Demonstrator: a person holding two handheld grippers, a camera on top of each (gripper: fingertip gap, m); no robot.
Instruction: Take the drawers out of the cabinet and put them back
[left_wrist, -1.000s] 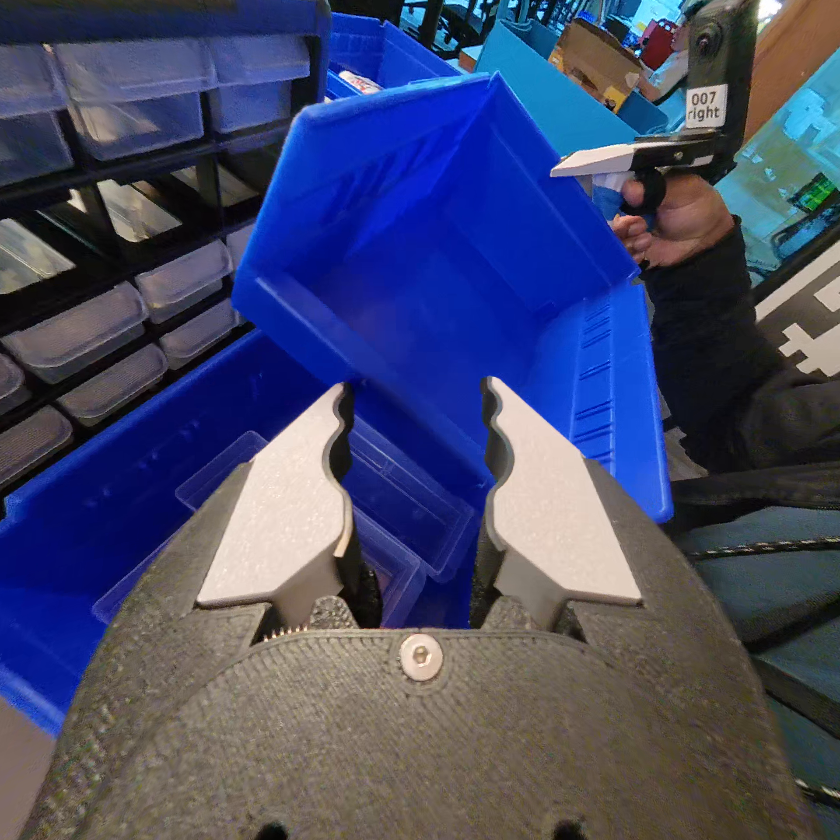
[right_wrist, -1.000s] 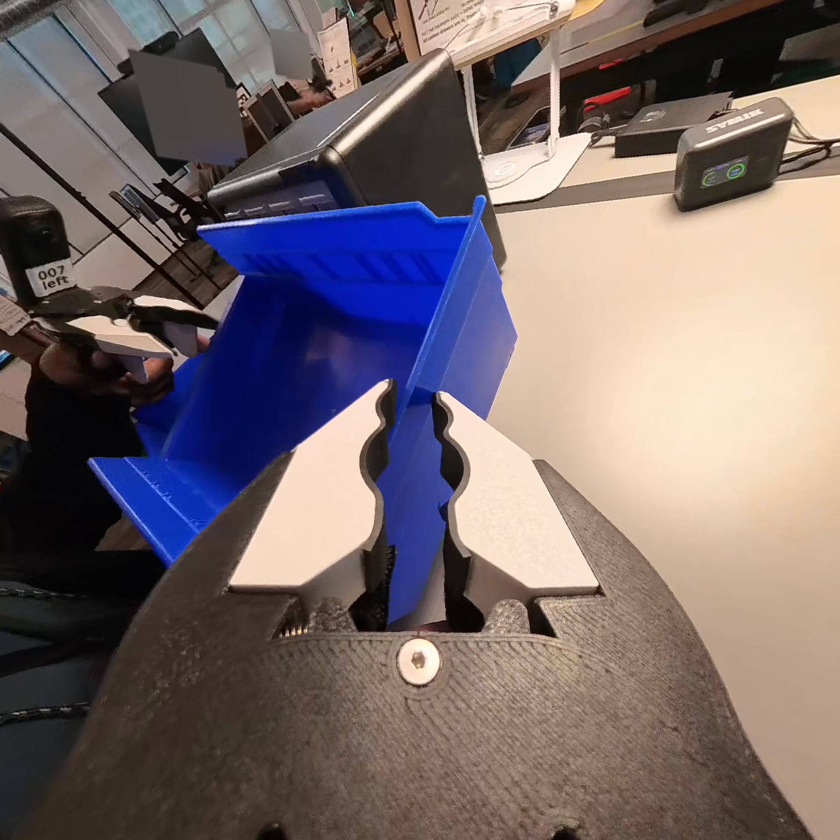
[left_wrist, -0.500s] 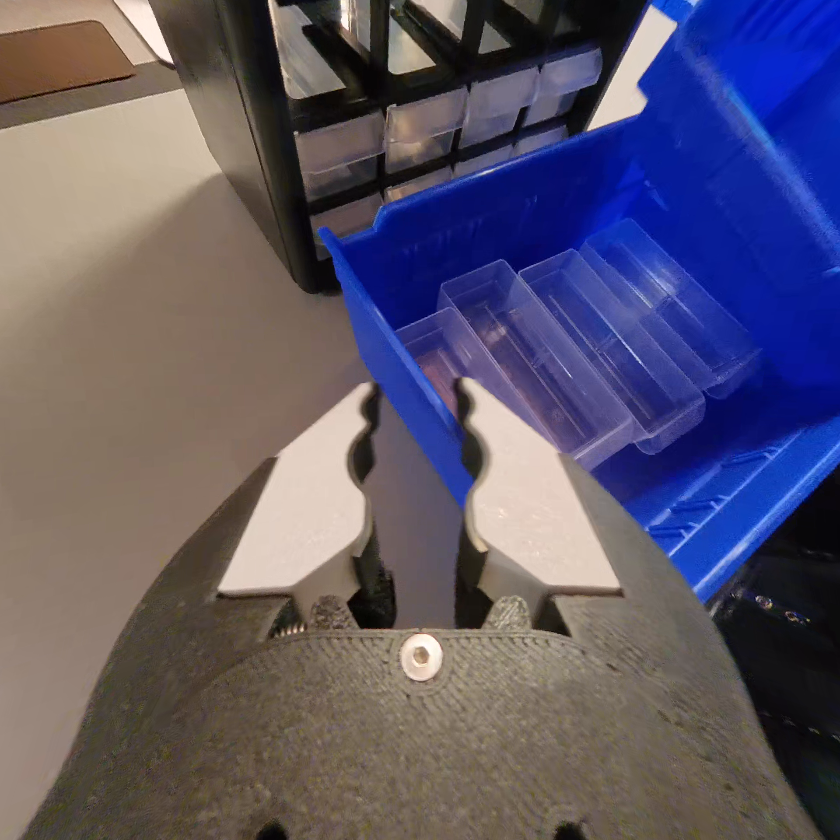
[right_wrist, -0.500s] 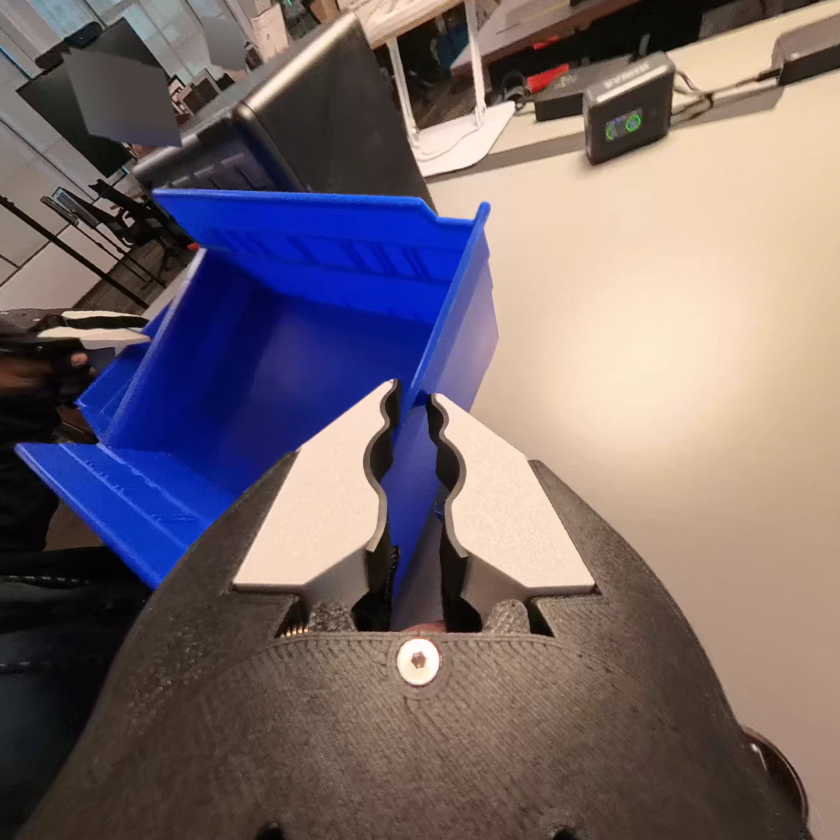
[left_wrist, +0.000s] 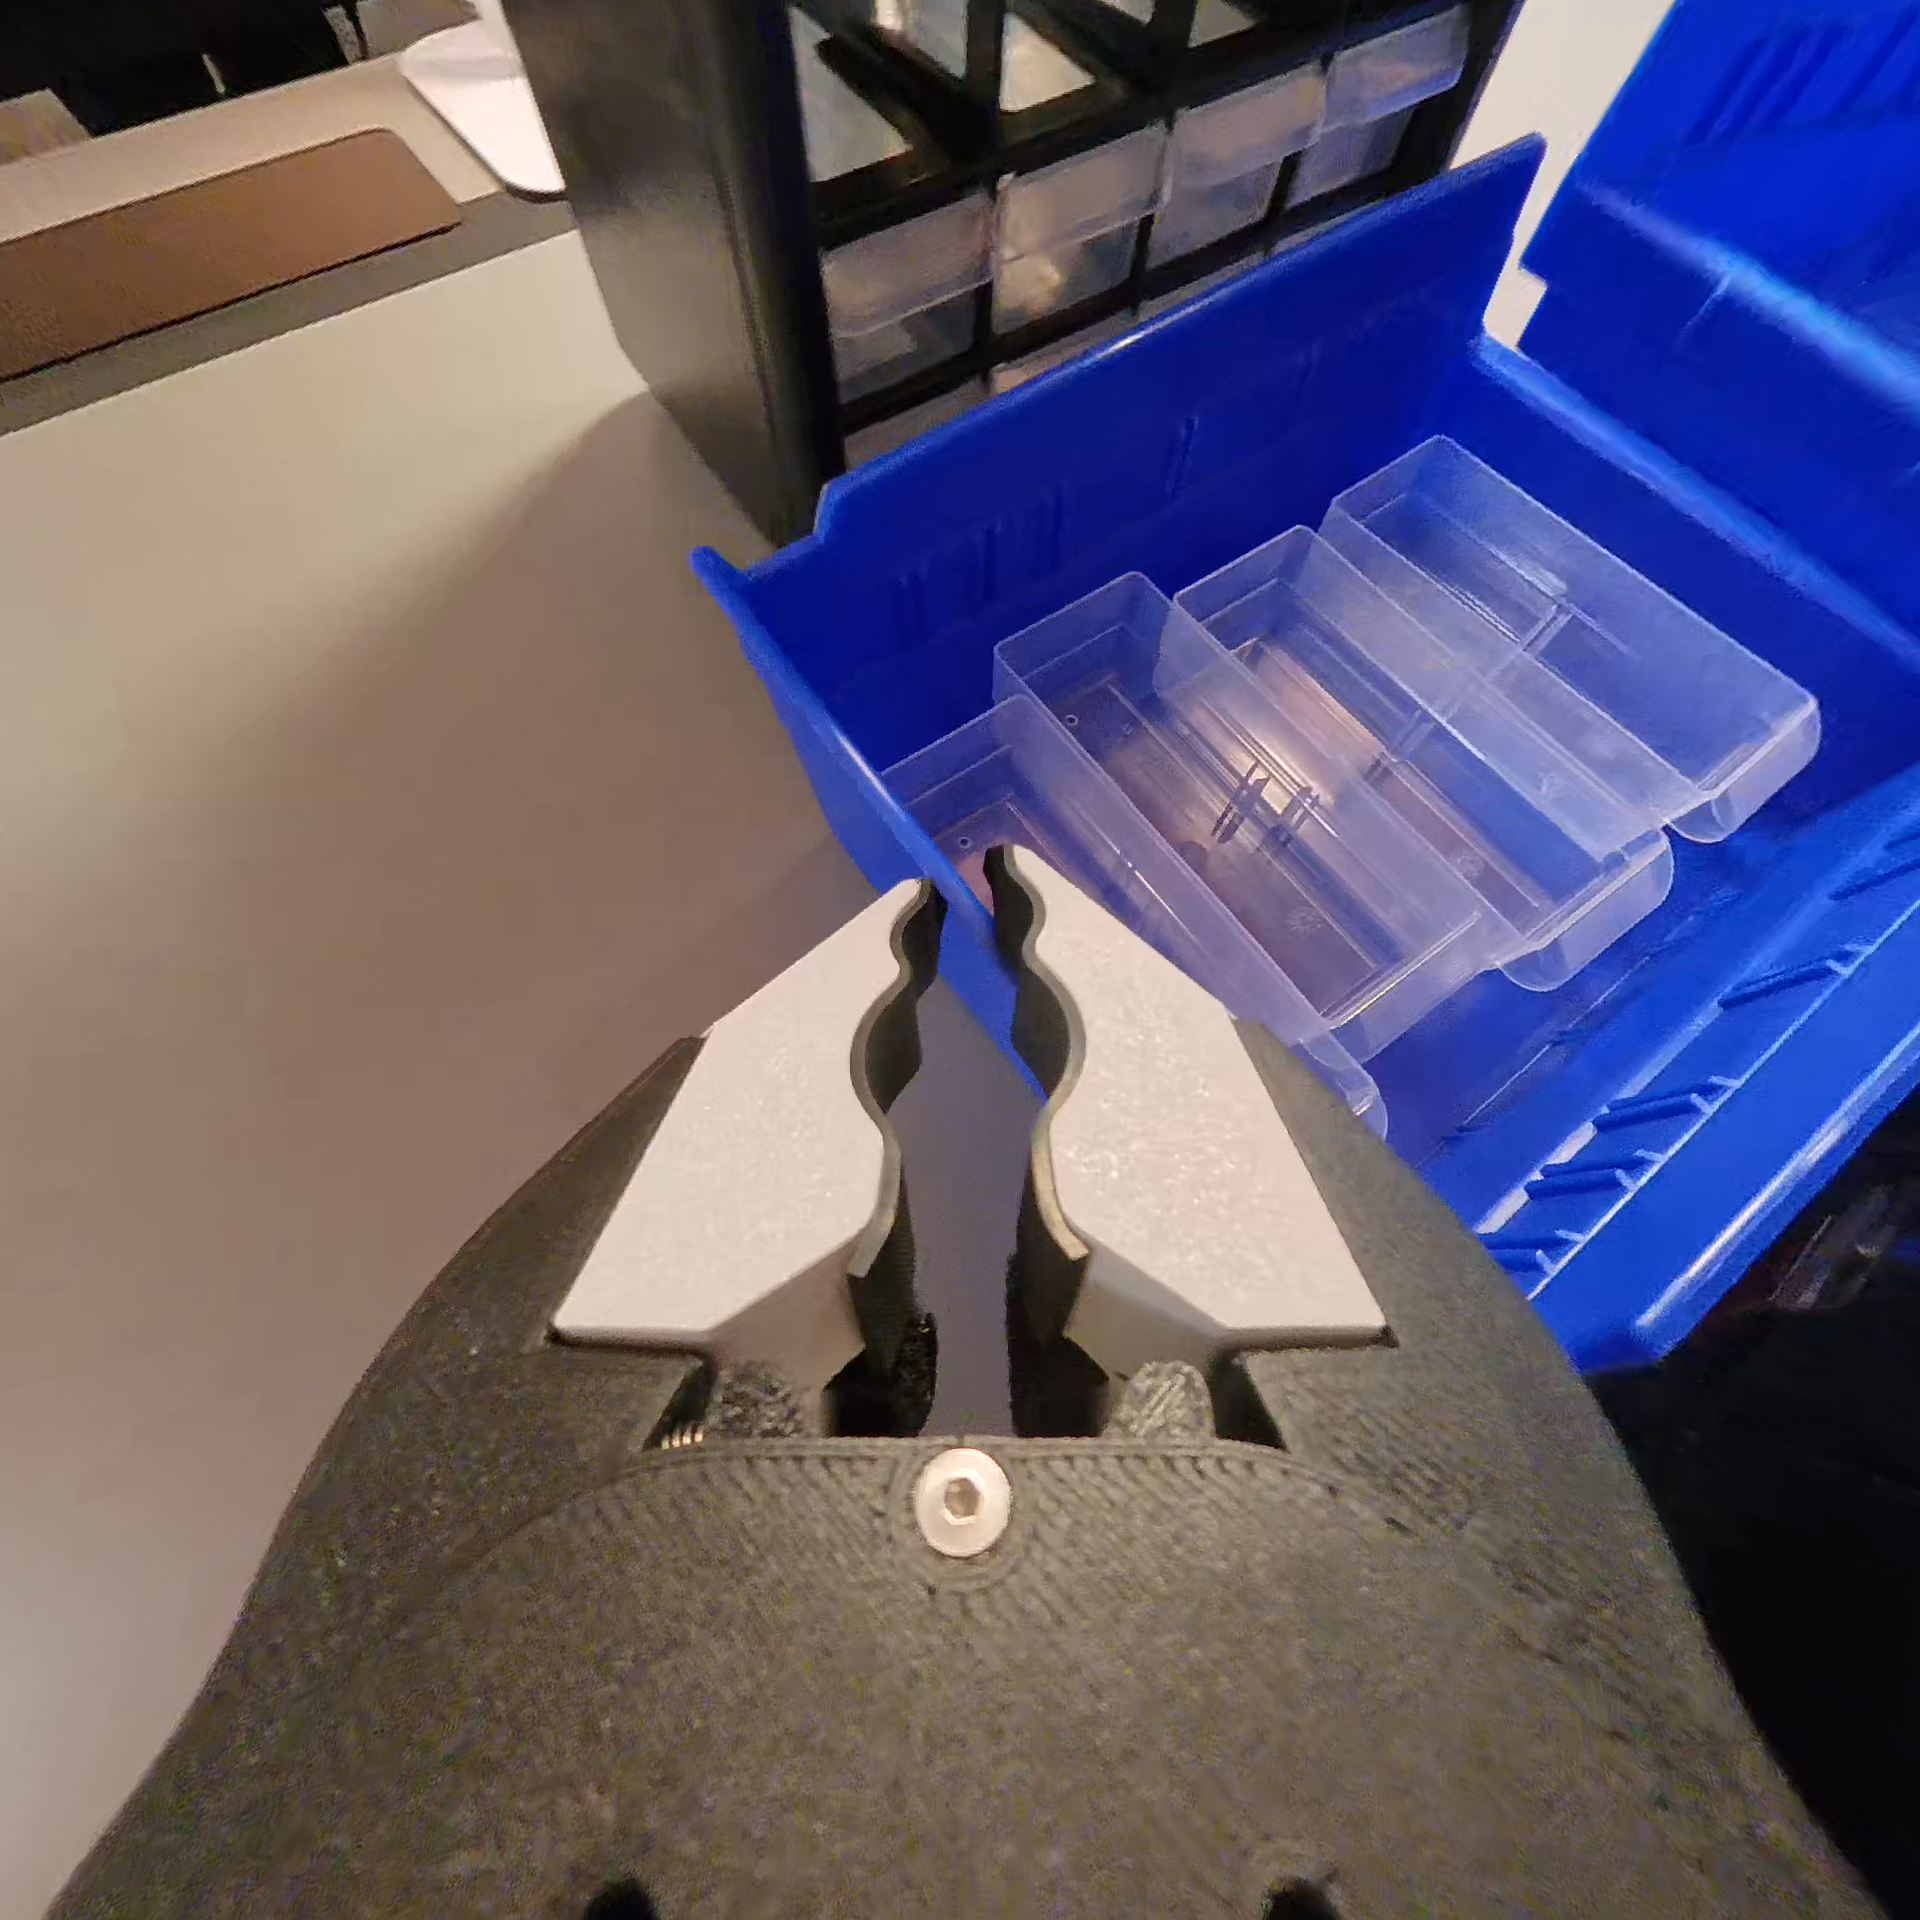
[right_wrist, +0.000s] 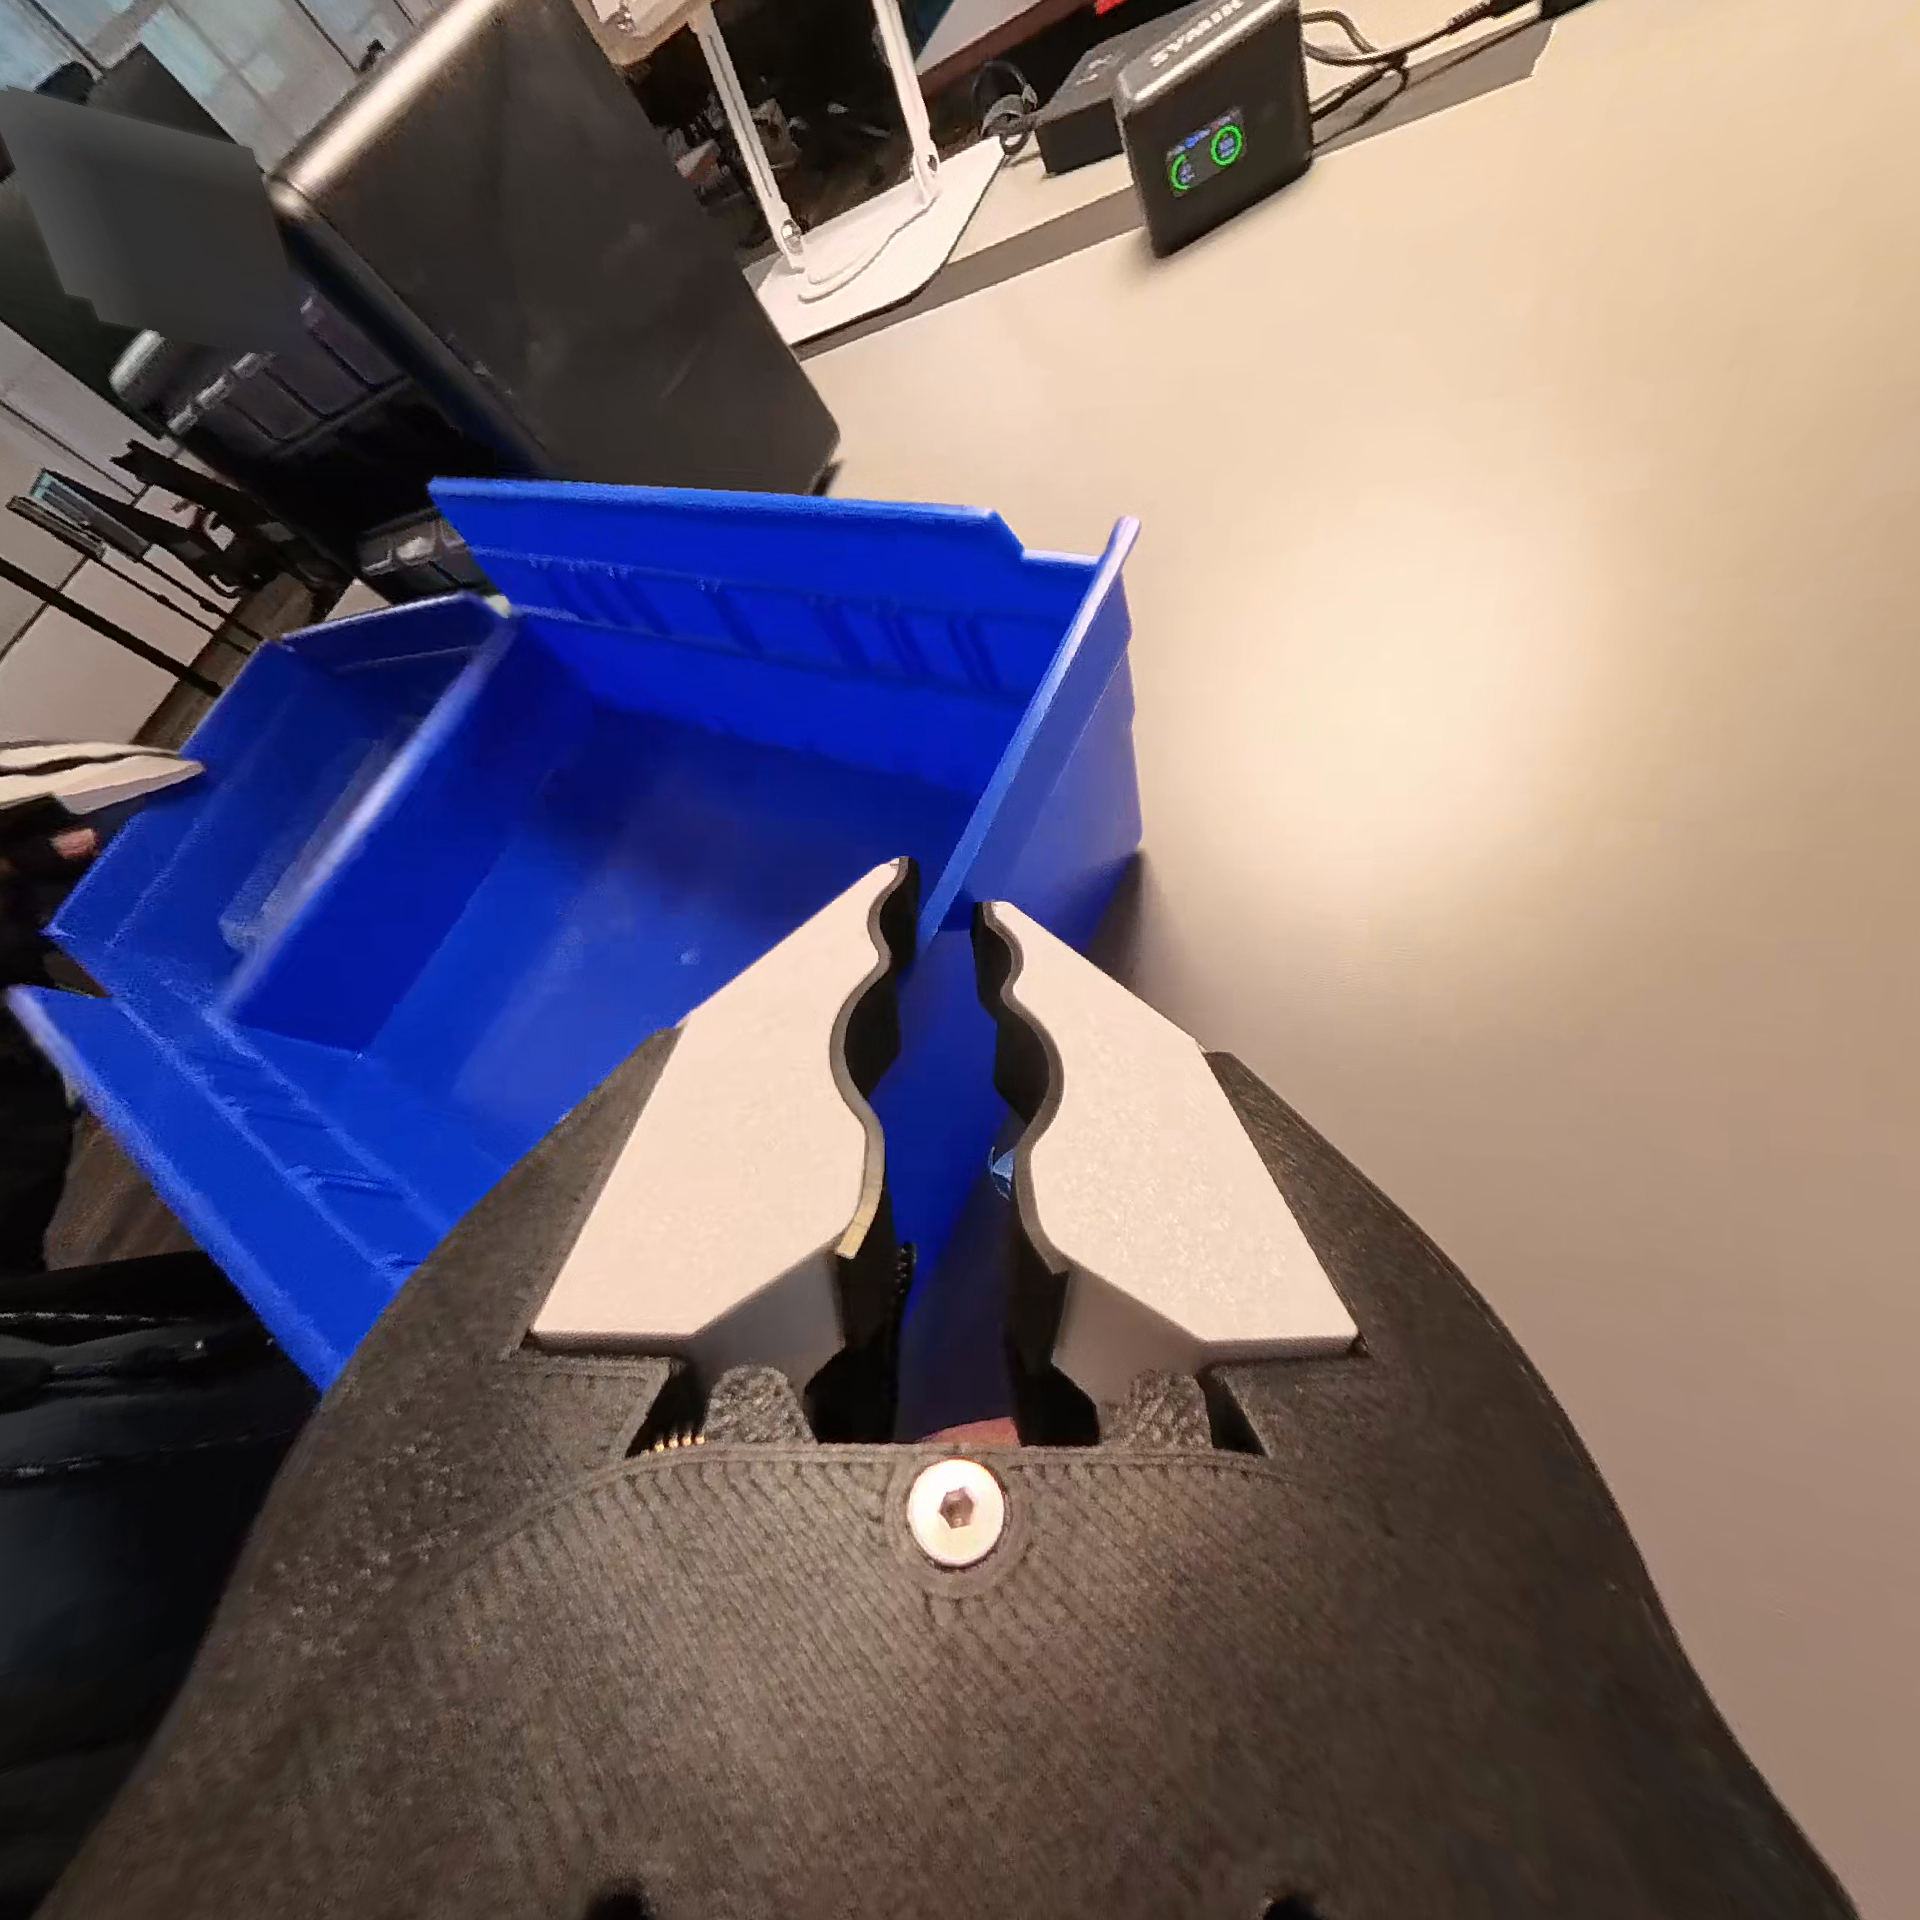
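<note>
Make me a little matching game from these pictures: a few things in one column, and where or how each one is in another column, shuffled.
Things:
1. clear plastic drawers
2. black drawer cabinet
3. left gripper
4. empty blue bin

Places or states:
A. fingers astride the side wall of the bin that holds the drawers
B. standing on the table behind the bins
C. its wall between the right gripper's fingers
D. lying side by side in a blue bin

Pairs: 1-D, 2-B, 3-A, 4-C
</note>
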